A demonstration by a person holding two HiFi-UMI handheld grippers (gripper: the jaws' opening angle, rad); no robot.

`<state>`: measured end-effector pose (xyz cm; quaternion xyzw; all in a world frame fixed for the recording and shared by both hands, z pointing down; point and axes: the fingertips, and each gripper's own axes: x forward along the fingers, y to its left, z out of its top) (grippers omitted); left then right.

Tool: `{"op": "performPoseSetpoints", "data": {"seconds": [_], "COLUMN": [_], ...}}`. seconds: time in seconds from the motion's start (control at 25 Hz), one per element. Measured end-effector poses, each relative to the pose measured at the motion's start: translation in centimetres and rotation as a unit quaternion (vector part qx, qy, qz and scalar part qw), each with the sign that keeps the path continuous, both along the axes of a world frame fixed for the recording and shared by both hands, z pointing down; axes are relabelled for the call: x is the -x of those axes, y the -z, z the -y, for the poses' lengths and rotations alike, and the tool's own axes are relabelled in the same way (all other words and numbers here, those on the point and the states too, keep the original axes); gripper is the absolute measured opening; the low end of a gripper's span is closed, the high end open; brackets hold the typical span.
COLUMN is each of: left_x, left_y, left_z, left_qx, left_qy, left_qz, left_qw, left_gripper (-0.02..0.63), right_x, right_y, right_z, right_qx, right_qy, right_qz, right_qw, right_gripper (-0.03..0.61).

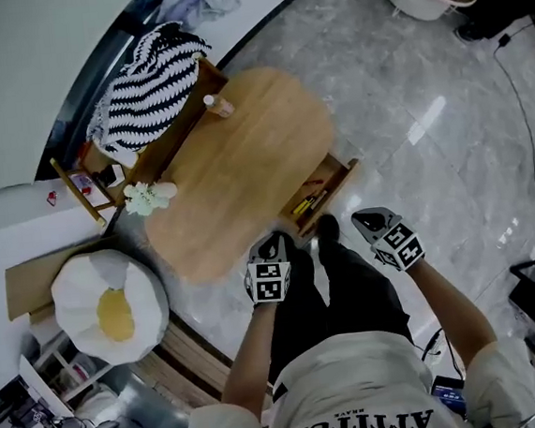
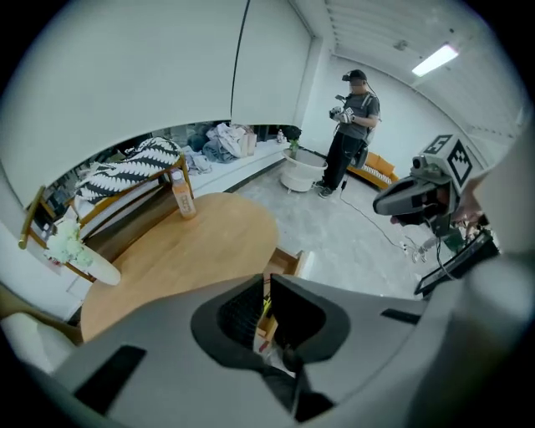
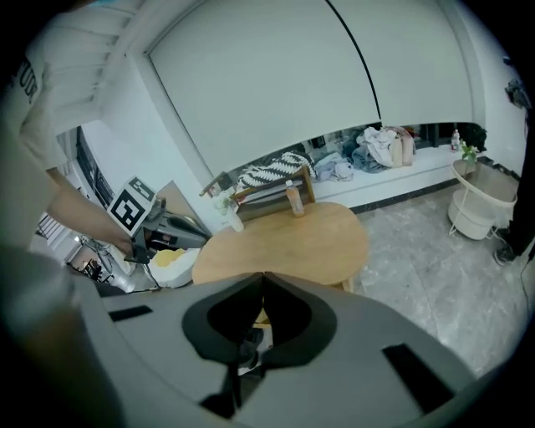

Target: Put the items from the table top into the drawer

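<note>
Person stands at the near end of the oval table (image 1: 244,164), both tools held up in front of the body, well clear of the wood.

Left gripper (image 1: 271,247): over the table's near edge, tilted down. Jaws drawn close with only a thin slit between them, nothing in it.

Right gripper (image 1: 372,219): off the table's near right corner, over bare floor. Jaws pressed together, empty.

Drawer (image 1: 326,186): pulled out from the table's near right side and left open, likely so it can take more. Small yellow and red things (image 1: 309,201) already lie inside.

Bottle (image 1: 217,105): upright at the table's far edge, just beside the striped cushion (image 1: 147,88). It looks like the last loose item on the top. White flowers (image 1: 149,195) sit at the table's left end; whether they count as an item, cannot tell.

Judgement: the bottle is a long reach across the table, and it could tip if pinched high.
</note>
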<state>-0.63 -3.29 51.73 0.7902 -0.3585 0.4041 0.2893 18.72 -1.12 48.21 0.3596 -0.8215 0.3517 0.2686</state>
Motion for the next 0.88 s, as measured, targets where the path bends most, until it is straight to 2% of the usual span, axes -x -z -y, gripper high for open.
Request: {"op": "performPoseSetpoints", "data": {"seconds": [0.4,0.56,0.88], "left_x": [5.5,8.6,14.2], "left_y": [10.9,13.3,17.2], "left_z": [-2.2,-4.2,-8.8], "left_qx": [-0.079,-0.090,-0.102], "left_qy": [0.087,0.122,0.156], "left_qz": [-0.039,-0.057,-0.080], "left_qw": [0.9922,0.9868,0.9792], "left_gripper": [0.021,0.021,0.021], "right_x": [0.7,2.2,5.5], "right_y": [7.8,9.5,13.4], "right_z": [0.2,0.1,-2.0], "right_qx": [-0.039,-0.054,-0.079], "right_qy": [0.022,0.047,0.046], "right_qz": [0.004,-0.009,-0.019], "right_qw": [0.999,0.997,0.996], "right_gripper": [0.020,0.020,0.020]}}
